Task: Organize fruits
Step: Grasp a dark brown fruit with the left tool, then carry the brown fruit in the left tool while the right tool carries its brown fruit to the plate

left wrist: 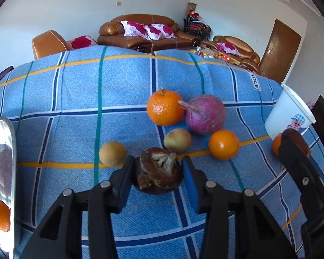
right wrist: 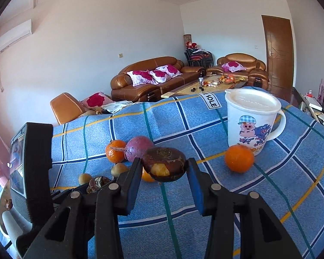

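On the blue checked cloth lies a dark brown, shrivelled fruit. My left gripper is shut on it, a pad against each side. My right gripper is shut on a second dark brown fruit with a yellow patch, held just above the cloth. Behind the left gripper lie a large orange, a purple-red root, a small orange, a yellowish fruit and a tan round fruit. Another orange rests against the mug.
A white lidded mug with a cartoon pig stands at the right of the cloth. A shiny metal plate at the left edge carries an orange. Sofas and a door are far behind the table.
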`<state>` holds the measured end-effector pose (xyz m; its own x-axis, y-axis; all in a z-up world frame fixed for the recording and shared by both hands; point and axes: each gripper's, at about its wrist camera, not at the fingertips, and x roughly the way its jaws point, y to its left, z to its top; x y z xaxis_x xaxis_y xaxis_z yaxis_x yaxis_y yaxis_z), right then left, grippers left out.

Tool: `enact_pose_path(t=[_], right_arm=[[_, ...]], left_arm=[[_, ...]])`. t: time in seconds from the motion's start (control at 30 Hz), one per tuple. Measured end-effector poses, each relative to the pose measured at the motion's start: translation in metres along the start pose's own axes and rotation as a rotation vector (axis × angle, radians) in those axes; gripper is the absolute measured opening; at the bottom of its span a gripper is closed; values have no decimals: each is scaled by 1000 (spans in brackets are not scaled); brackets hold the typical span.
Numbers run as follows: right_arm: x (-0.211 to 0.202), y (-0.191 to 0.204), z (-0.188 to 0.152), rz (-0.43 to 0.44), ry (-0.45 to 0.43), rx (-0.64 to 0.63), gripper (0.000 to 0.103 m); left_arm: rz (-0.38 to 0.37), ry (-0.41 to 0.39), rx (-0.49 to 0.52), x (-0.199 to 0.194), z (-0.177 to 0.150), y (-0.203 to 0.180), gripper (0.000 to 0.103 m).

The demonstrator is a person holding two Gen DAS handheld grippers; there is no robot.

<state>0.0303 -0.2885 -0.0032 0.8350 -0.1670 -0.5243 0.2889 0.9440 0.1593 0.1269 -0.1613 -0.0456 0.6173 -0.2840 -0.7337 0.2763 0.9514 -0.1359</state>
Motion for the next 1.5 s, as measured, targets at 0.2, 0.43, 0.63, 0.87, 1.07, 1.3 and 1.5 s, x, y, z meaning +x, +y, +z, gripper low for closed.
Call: enact_pose_path(t=[0.2,0.43,0.63,0.87,1.07,1.3,1.5], right_arm=[[0,-9,1,-47,-17,20,45],[-7,-7,2,-112,-71,-20,45],[-12,-2,0,-118,-90,-42,45],[-22,3,-5,-124,-105,-58,45],[-33,8,-12,-127,-113,-71,45],[-48,17,-20,-126,-137,-111,45],[-56,21,-25,-127,-143,-120,45]], left_arm=[[22,-208,73,-46,-11,-10,46],[67,-334,152,-82,-26,-14,46],[77,-348,159,-91,-34,-13,46],[86,-345,153,-100,-45,-7,46],[89,-351,156,-108,-52,-2,46],[92,-356,155,-115,-58,4,46],[93,-362,149,-121,-64,10,46]])
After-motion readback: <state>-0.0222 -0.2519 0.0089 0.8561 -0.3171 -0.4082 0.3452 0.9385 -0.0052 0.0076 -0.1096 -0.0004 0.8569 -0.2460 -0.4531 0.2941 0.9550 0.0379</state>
